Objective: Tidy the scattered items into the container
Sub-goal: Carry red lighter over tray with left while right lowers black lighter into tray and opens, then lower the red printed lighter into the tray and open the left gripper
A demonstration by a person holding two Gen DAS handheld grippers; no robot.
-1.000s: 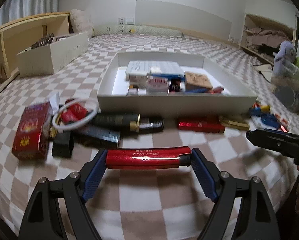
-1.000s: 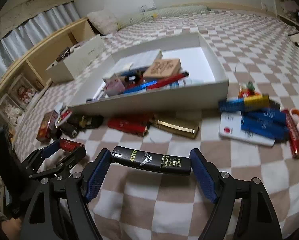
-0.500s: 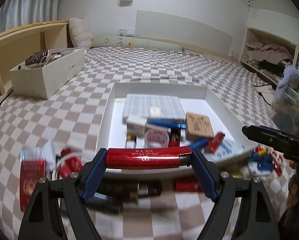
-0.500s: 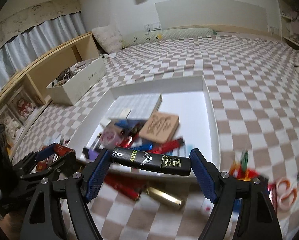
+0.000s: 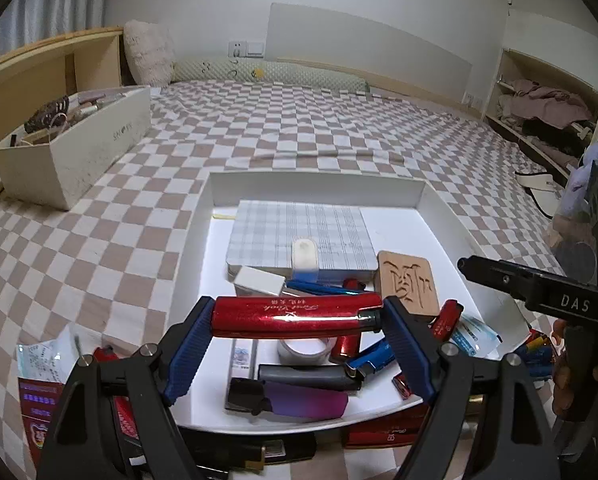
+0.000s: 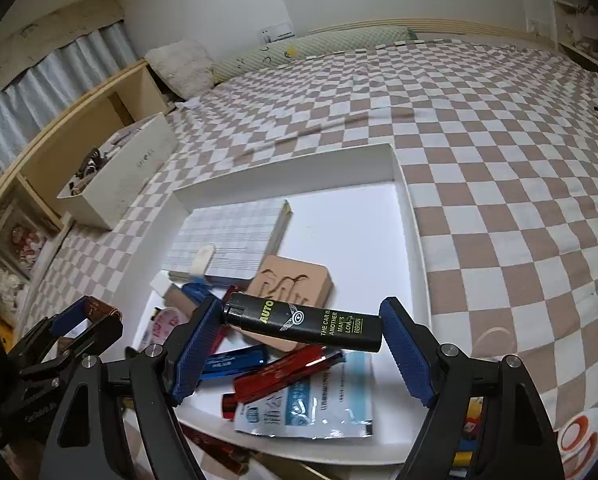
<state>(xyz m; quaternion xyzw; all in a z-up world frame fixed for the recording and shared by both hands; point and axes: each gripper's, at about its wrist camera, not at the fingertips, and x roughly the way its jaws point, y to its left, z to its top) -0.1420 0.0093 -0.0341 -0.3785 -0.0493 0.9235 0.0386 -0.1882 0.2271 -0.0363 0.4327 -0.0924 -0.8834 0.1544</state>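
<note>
My left gripper (image 5: 297,334) is shut on a glossy red lighter (image 5: 291,316), held crosswise above the near part of the white tray (image 5: 319,188). My right gripper (image 6: 301,334) is shut on a black lighter (image 6: 303,322) with yellow "AUTO" lettering, also held above the tray (image 6: 413,224). The tray holds a checked notebook (image 5: 299,236), a carved wooden coaster (image 5: 407,284), several lighters, a tape roll (image 5: 305,348) and a sachet (image 6: 303,404). The left gripper also shows in the right wrist view (image 6: 81,322); the right gripper's body shows in the left wrist view (image 5: 539,290).
The tray lies on a checkered bedspread (image 5: 99,248). Loose items remain in front of it: a red box (image 5: 39,412), a red lighter (image 5: 383,432) and dark items. A white storage box (image 5: 75,148) stands far left. Scissors (image 6: 583,428) and coloured items lie at right.
Both grippers have risen and moved forward from the bedspread in front of the tray to above the tray, each still holding its lighter.
</note>
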